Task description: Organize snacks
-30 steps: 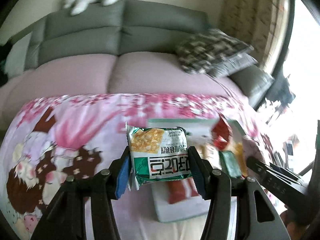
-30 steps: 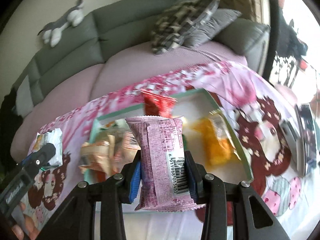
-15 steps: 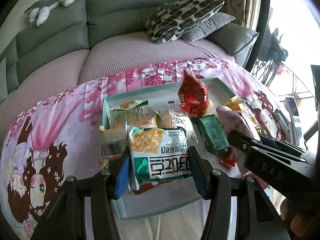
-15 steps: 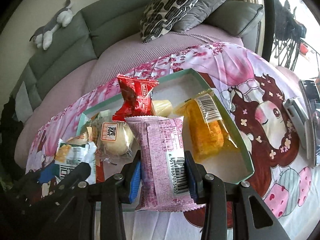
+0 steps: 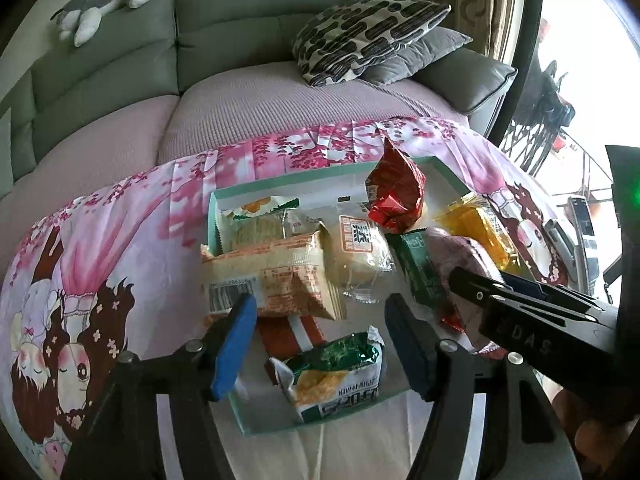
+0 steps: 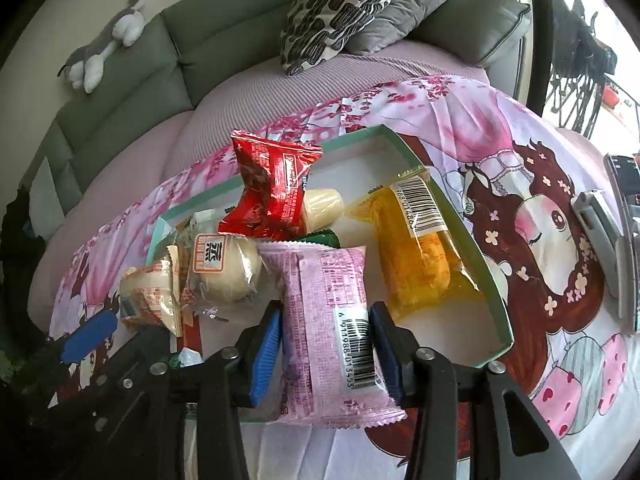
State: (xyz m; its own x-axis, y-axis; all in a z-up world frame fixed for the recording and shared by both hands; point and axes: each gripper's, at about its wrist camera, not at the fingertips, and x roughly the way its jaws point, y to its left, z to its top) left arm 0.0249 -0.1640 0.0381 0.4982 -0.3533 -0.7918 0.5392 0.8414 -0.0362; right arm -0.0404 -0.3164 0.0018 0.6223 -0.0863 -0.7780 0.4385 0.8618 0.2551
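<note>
Left gripper (image 5: 320, 344): wide open, holding nothing.
Green corn snack (image 5: 336, 376): lying at the teal box's (image 5: 280, 426) near edge.
Right gripper (image 6: 326, 348): squeezing the pink packet (image 6: 328, 316).

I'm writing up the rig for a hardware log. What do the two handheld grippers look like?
Both look alike. The left gripper and right gripper have black angular arms with silver pivot screws, ending in flat blue pads. In the left wrist view, the right gripper's side shows faint embossed letters. No cables or sleeves are visible; only a bit of skin at the lower right edge.
</note>
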